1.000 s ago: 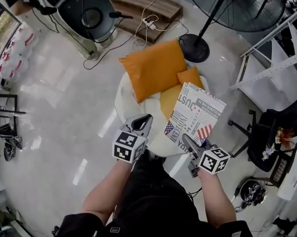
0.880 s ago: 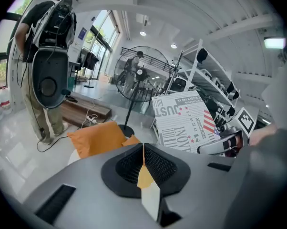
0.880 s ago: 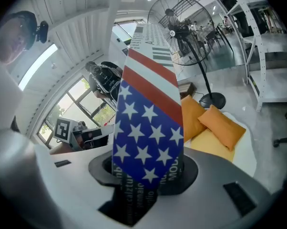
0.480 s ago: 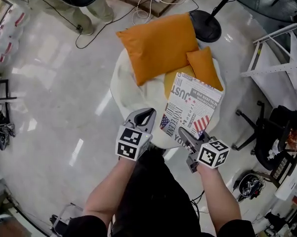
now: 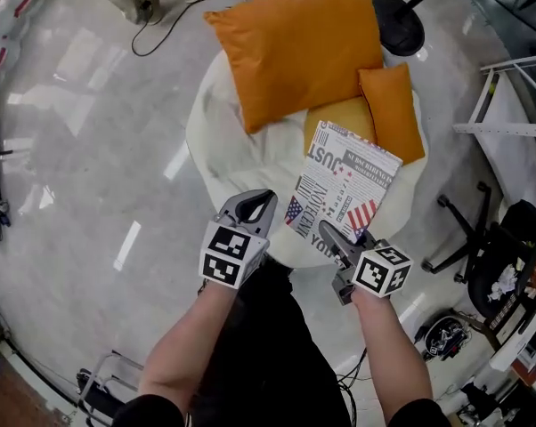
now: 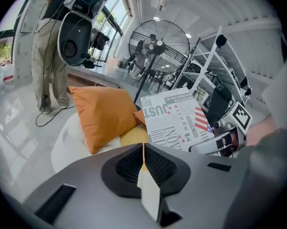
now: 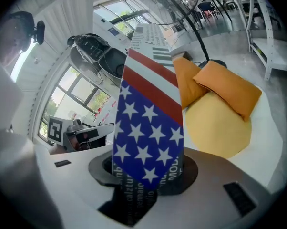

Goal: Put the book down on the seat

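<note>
1. Fingers (image 7: 191,173) of the right gripper (image 5: 335,241) are clamped on the book (image 5: 344,189), pinching its near corner, the one printed with stars and stripes.
2. The left gripper (image 5: 250,205) has its jaws pressed together with nothing between them. It hangs just left of the book, not touching it.
3. The book is over the near right part of the seat (image 5: 219,163), cover up, reaching from the right gripper toward the cushions. The left gripper view shows it tilted, with the far edge higher than the gripped corner.
4. Whether its lower edge touches the seat is hard to tell; it looks just clear of it.
5. A big orange cushion (image 5: 295,47) lies across the seat's far side. A small orange cushion (image 5: 391,109) lies at the right, resting on a yellow cushion (image 5: 339,118) whose near part the book covers in the head view.
6. The seat is white and round, on a glossy pale floor (image 5: 81,149).
7. Behind the seat, the left gripper view shows a fan (image 6: 158,44), and a person (image 6: 48,56) standing at the left.
</note>
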Demonstrator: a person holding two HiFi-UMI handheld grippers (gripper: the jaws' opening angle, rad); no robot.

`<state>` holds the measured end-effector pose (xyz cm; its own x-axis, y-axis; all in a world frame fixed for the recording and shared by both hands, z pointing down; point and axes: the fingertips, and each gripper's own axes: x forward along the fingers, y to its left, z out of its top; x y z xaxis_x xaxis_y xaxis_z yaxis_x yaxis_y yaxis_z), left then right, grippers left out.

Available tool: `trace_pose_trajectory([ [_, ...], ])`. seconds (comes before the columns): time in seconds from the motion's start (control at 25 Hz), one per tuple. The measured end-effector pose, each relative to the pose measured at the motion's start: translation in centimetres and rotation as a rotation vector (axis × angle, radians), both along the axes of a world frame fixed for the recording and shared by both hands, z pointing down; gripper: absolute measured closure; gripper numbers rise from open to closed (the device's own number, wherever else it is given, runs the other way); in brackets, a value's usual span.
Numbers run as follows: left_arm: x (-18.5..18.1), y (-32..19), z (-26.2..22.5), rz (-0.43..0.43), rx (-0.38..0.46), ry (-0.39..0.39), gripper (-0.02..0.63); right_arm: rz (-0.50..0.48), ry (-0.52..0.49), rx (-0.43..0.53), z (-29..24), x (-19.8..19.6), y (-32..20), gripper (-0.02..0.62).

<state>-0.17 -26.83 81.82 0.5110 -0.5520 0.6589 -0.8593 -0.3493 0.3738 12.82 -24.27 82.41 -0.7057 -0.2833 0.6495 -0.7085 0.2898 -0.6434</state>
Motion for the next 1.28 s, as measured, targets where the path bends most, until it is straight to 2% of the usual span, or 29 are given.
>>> trace_pose_trajectory([
  [0.28,0.8,1.0,6.3,0.015,-0.054,0.009,0.597,0.024,0.015,-0.070,7.5,1.1,0.8,0.423],
  [0.44,1.0,2.0,9.8,-0.010,-0.101,0.019,0.597,0.049,-0.006,-0.131,11.5,1.1,2.1,0.423],
  [0.84,3.5,2.5,14.1,0.041,-0.154,0.040,0.597,0.035,-0.015,-0.226,17.9,1.7,3.1,0.423],
  [1.04,5.4,2.7,15.3,0.104,-0.153,0.033,0.595,-0.038,0.070,-0.205,20.9,2.4,2.2,0.422],
  [1.16,5.9,2.3,16.3,0.114,-0.152,0.034,0.597,-0.089,0.124,-0.193,22.5,2.7,1.8,0.422],
  [1.28,6.3,1.7,16.6,0.112,-0.140,0.036,0.597,-0.079,0.094,-0.216,23.1,2.5,1.6,0.422],
])
